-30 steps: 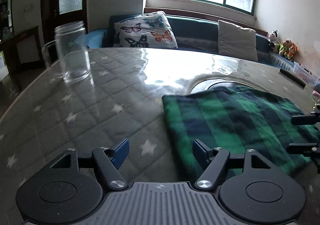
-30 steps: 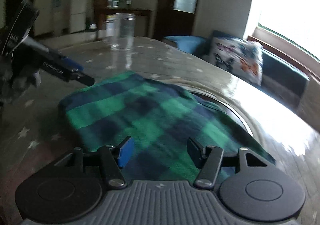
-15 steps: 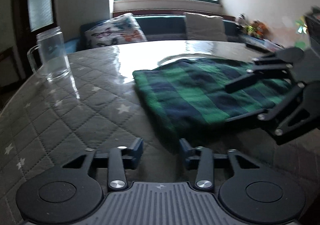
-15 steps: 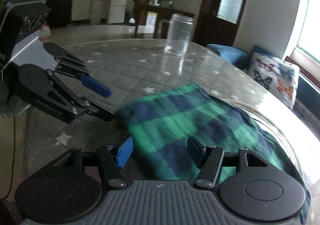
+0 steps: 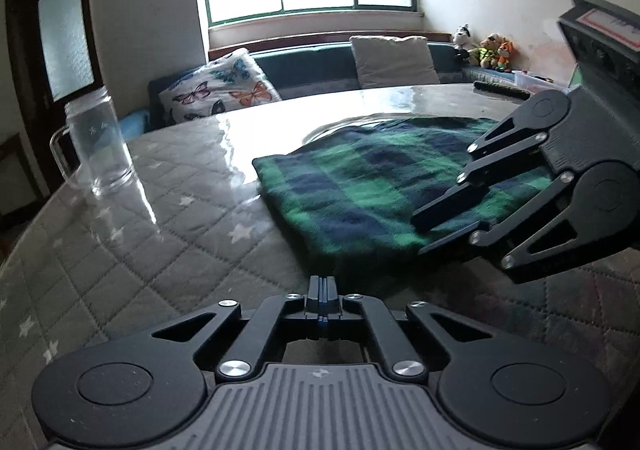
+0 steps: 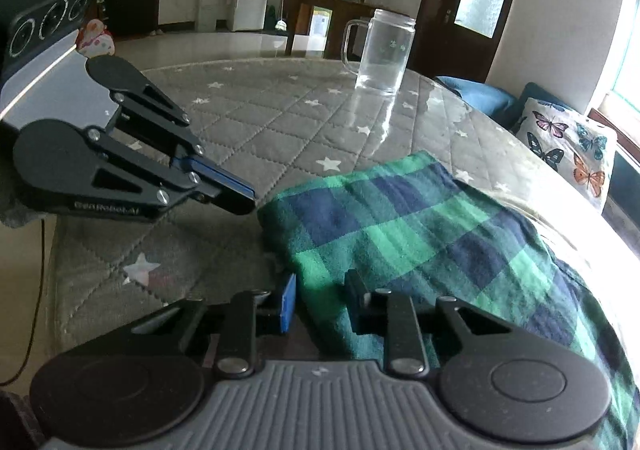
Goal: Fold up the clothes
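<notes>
Plaid cloth [image 5: 384,185] lies folded on the quilted star-print table [image 5: 152,250], well to the window side of the glass mug [image 5: 96,145], which stands upright on bare table away from it. Left gripper [image 5: 322,290]: jaws fully together, tips at the cloth's near corner; from the right wrist view its blue pads meet right at that corner [image 6: 236,197], but I can't tell if any fabric is pinched between them. Right gripper [image 6: 320,300]: jaws closing, straddling the cloth's near edge with a fold of fabric between the pads; the left-hand blue pad [image 6: 288,302] shows a sliver of gap to the fabric, so not clamped yet. Both grippers sit on the same near edge of the cloth, left one closer to the mug. Butterfly cushion [image 5: 220,89] on the sofa beyond the table, past the cloth
</notes>
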